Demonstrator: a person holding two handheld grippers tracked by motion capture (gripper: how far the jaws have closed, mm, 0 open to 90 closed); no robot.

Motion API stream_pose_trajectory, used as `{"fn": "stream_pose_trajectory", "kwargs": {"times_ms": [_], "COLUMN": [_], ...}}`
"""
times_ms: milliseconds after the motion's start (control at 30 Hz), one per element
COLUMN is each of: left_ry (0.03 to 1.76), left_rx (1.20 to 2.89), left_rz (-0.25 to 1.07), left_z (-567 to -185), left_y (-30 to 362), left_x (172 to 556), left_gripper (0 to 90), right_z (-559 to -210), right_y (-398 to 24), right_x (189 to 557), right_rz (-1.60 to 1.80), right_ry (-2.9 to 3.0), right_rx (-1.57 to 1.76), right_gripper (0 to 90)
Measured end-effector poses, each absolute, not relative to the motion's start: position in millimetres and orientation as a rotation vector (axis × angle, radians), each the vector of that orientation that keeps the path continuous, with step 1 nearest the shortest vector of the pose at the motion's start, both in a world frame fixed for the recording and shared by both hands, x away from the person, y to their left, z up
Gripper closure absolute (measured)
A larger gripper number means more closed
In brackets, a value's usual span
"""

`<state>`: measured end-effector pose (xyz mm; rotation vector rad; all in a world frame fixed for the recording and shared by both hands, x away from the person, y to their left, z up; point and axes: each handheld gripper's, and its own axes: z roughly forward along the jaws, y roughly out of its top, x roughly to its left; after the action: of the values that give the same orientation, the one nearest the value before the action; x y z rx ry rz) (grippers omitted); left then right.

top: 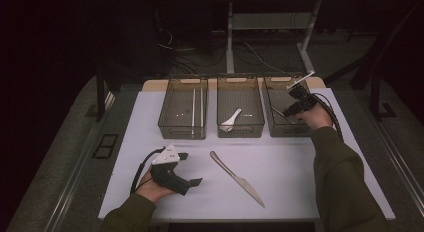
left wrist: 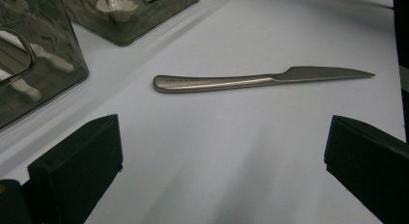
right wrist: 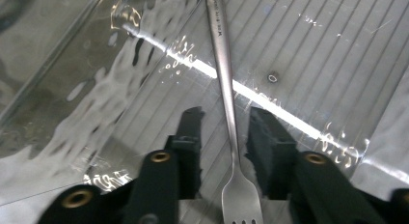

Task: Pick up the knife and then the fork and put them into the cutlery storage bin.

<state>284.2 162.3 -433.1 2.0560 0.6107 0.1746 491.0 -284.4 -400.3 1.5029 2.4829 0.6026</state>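
1. Reaching into the smoked clear plastic bin [top: 292, 123] at the desk's [top: 295, 177] far right corner, the right claw [right wrist: 225, 132] straddles a slim steel fork [right wrist: 228, 103] lying on the bin floor; its jaws stand released, pads just off the stem.
2. The left claw [top: 192, 169] rests near the desk's near left edge, jaws spread wide and gripping nothing.
3. A steel table knife [top: 236, 178] lies on the bare desk just beyond the left claw, near the front edge.

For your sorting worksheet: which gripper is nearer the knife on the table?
Left. The left gripper rests on the table beside the knife; the right gripper is away inside the right-hand bin.
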Motion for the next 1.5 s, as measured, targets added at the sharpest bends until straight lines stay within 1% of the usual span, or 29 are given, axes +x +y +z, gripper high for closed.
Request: {"fn": "stream_pose_trajectory", "kwargs": {"times_ms": [100,267,500,1033,1367,1500], "left_ry": [0.611,0.611,0.609,0.614,0.612,0.612], "left_rx": [2.057,2.059,2.065,2.069,2.075,2.073], "left_rz": [0.174,0.173,0.172,0.173,0.173,0.173], "left_z": [-433,-433,-434,-434,-435,-435], "left_y": [163,162,162,161,161,161], "left_x": [284,284,283,283,282,281], "left_gripper": [0.0,0.0,0.0,0.0,0.0,0.0], "right_z": [-397,-387,-377,-364,-367,-370], "right_y": [-290,-298,-304,-316,-307,-301], "right_x": [490,483,469,425,392,381], "right_rz": [0.670,0.788,0.884,1.037,1.077,1.031], "right_ry": [2.460,2.399,2.393,2.335,2.389,2.407], "right_rx": [1.541,1.563,1.532,1.415,1.339,1.289], "right_gripper": [53.3,44.1,37.4,36.9,36.7,37.6]}}
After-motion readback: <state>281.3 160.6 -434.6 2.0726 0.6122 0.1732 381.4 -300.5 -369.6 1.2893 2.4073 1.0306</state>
